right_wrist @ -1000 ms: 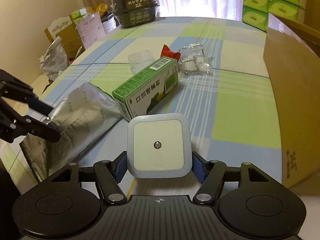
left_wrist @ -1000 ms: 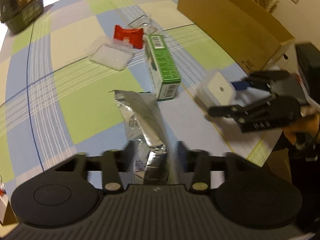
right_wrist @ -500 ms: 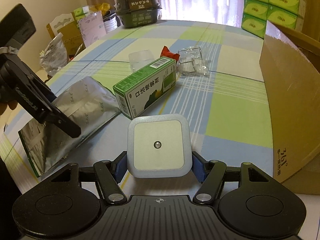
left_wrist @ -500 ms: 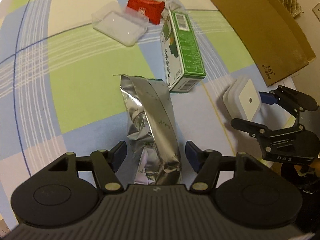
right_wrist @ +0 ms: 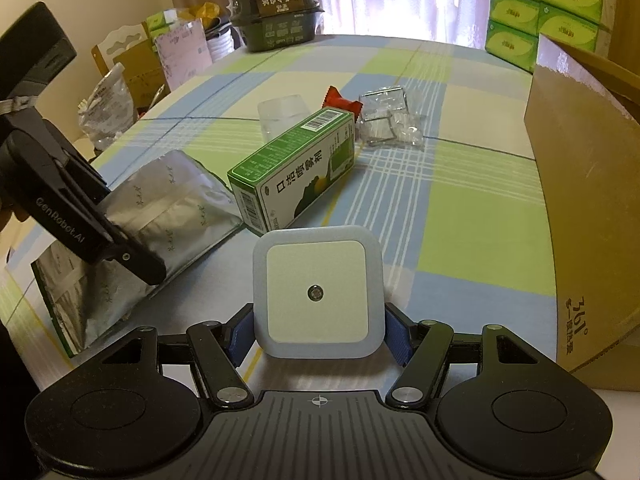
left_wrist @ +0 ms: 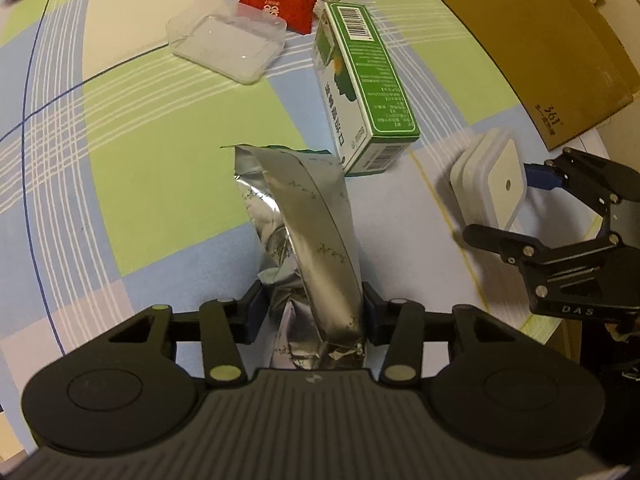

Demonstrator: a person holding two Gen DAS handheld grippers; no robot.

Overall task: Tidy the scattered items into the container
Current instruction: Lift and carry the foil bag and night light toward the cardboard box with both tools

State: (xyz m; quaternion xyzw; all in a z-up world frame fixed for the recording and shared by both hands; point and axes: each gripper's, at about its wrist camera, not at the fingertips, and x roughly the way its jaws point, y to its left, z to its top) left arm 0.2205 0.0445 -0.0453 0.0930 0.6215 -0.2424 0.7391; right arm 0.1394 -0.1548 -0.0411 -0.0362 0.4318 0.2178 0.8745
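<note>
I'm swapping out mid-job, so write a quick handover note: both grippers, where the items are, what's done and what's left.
Left hand-held gripper: shut on foil pouch, its far end on the table.
Right hand-held gripper: shut on square night light, near the cardboard box.
On the tablecloth: green carton, red candy, clear tray, clear wrappers.
Done: two items gripped; box contents are out of view.
Left: drop both in, then collect the rest.

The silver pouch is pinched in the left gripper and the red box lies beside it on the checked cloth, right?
Not quite: the box is green, not red, as the left wrist view shows. The rest holds: the left gripper pinches the silver pouch, and the box lies beside it on the checked cloth.
</note>
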